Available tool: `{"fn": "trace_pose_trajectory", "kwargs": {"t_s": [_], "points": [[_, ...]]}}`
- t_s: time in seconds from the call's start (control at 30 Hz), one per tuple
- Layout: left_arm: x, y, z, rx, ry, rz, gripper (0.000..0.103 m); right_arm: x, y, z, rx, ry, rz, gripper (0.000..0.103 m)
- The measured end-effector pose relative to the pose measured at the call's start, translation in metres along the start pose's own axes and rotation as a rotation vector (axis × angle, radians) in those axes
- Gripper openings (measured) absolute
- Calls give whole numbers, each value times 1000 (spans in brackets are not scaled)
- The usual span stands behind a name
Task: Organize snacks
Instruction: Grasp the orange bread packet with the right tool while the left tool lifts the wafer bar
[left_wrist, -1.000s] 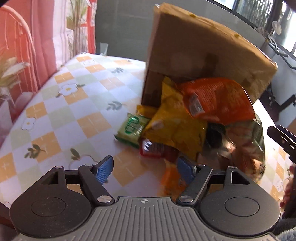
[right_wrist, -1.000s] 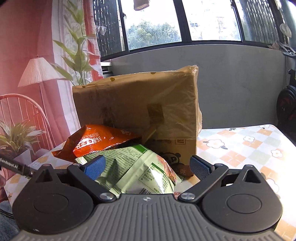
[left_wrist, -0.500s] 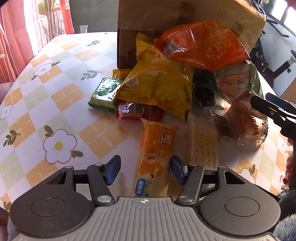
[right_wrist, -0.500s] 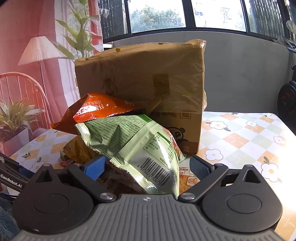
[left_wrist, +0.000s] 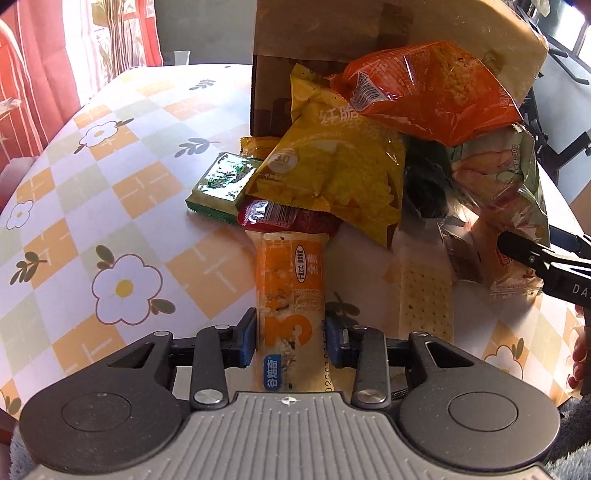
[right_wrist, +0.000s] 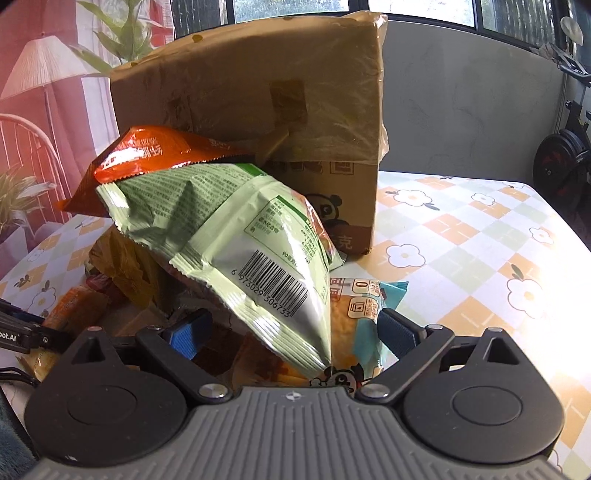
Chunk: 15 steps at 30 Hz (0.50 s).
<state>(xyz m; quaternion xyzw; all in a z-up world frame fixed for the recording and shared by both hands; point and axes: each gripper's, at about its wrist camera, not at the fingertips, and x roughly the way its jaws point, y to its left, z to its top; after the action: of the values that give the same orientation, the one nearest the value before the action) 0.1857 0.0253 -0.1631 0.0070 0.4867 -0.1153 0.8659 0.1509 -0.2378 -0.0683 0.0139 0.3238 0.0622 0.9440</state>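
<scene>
The left gripper (left_wrist: 291, 341) has just been drawing its jaws in, and its blue pads (left_wrist: 246, 341) now sit against both long edges of an orange snack bar (left_wrist: 290, 295) that lies flat on the checked, flower-print tablecloth (left_wrist: 110, 206), the bar's far end touching a small red packet (left_wrist: 280, 216). Beyond that packet a heap of snacks spills from the mouth of a cardboard box (left_wrist: 388, 37) lying on its side: a yellow chip bag (left_wrist: 332, 166) leans over the red packet, a green foil sachet (left_wrist: 221, 182) lies just to its left on the cloth, and a big orange bag (left_wrist: 428, 88) rests on top against the box. To the right of the bar a pale cracker sleeve (left_wrist: 424, 299) lies flat and parallel to it, near but apart. The right gripper (right_wrist: 291, 332) hangs with its jaws wide apart; a pale green bag with a barcode (right_wrist: 236, 243) droops between them, and under it lies a light-blue wrapped cracker pack (right_wrist: 364, 310). The right-hand pad seems to be close to that blue wrapper, though the green bag hides too much to say whether they touch. From the left wrist view the right gripper's dark finger (left_wrist: 535, 254) reaches in at the edge beside a clear pastry packet (left_wrist: 491, 258)
</scene>
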Motion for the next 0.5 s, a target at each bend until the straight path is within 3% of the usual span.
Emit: {"fn": "trace_pose_trajectory", "kwargs": {"t_s": [0.17,0.27,0.33,0.5], "points": [[0,0,-1,2,-9,2,39,18,-1,-4,-58,32,-79,93],[1,-1,-2,7,-14,6,40,22,-8,-8,-2,40,-50,91],[1,-4,-2,23,-17,16,40,23,-11,-9,10,39,-33,84],[2,-7,-1,29,-22,33,38,16,-16,-6,-37,80,-17,78]]}}
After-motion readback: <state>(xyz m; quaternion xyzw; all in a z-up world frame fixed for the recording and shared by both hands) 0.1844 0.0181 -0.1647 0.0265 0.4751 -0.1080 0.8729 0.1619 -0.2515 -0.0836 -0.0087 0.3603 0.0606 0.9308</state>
